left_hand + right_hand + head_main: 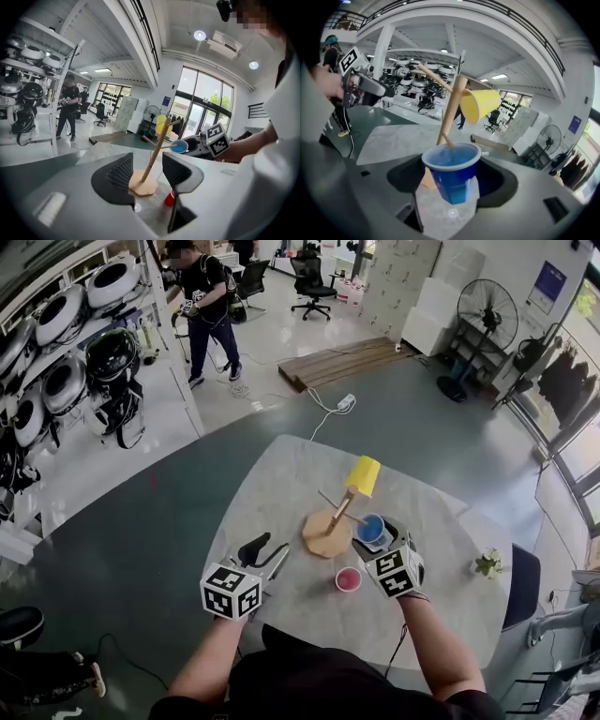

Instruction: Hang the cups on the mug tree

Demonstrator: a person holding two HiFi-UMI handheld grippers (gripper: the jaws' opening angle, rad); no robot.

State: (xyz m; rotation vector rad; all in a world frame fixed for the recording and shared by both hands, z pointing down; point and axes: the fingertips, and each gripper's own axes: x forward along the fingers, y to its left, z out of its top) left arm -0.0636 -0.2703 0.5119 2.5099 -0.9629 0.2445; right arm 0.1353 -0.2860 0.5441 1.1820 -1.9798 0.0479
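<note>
My right gripper (451, 183) pinches the blue plastic cup (452, 176) by its sides. The cup's mouth faces the wooden mug tree (451, 110), and a short peg reaches into it. The yellow plastic cup (480, 105) hangs on an upper peg. My left gripper (145, 176) is spread and empty, near the tree's base. The small red cup (348, 579) stands on the round grey table (281, 474), just beside that base.

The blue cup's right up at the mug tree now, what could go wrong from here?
1. The blue cup in the right gripper sits at a lower peg; pushed off-line, its rim could tip the mug tree, which the open left gripper isn't holding.
2. Such a jolt might shake the yellow cup off its upper peg.
3. Let go too early, the blue cup could slip off and drop near the pink cup.
</note>
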